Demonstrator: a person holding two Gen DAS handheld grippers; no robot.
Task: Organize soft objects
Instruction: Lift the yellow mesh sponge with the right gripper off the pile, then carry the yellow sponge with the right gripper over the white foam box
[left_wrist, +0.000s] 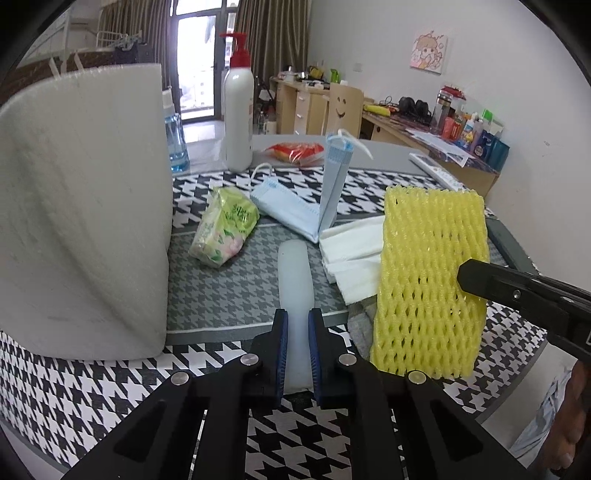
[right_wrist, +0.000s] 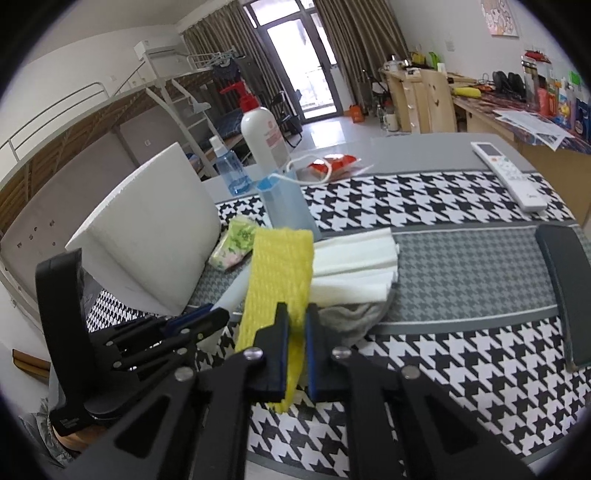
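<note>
My left gripper (left_wrist: 297, 314) is shut on a pale translucent foam strip (left_wrist: 293, 273) that points away over the mat; it also shows in the right wrist view (right_wrist: 233, 293). My right gripper (right_wrist: 296, 310) is shut on a yellow foam net sleeve (right_wrist: 279, 273), held upright above the table; in the left wrist view the sleeve (left_wrist: 430, 280) stands at the right with one finger (left_wrist: 517, 291) across it. A folded blue face mask (left_wrist: 295, 206), a green tissue pack (left_wrist: 225, 229), white folded tissues (left_wrist: 351, 254) and a grey cloth (right_wrist: 351, 317) lie on the mat.
A large white foam roll (left_wrist: 81, 214) stands at the left. A white pump bottle (left_wrist: 238, 110), a blue spray bottle (left_wrist: 177, 144) and a red snack packet (left_wrist: 295, 151) stand behind. A white remote (right_wrist: 509, 177) and a dark flat object (right_wrist: 565, 288) lie at the right.
</note>
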